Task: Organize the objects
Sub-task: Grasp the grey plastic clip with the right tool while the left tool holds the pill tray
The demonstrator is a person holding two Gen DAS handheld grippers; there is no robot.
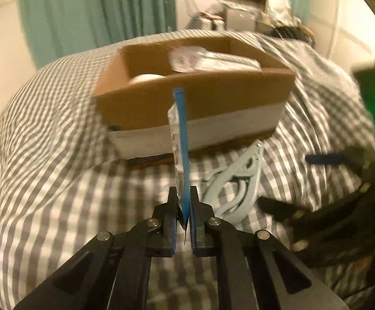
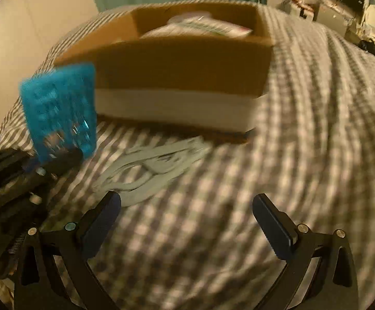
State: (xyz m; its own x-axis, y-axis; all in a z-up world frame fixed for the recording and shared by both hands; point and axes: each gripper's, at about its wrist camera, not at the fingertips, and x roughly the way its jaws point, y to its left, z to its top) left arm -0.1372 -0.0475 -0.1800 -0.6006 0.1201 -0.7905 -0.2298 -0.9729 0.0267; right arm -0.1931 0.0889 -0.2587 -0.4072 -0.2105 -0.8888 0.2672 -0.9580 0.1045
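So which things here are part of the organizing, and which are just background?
Job:
- blue packet, held in left gripper
- box
- white hanger on the bed
- right gripper, open

Background:
- checked bedspread
- teal curtain
- clutter behind

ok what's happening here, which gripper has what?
The left gripper is shut on a flat blue packet, held upright in front of the cardboard box on the checked bedcover. The right gripper is open and empty, over the bedcover. A pale plastic hanger lies on the cover before the box, which already holds some items.
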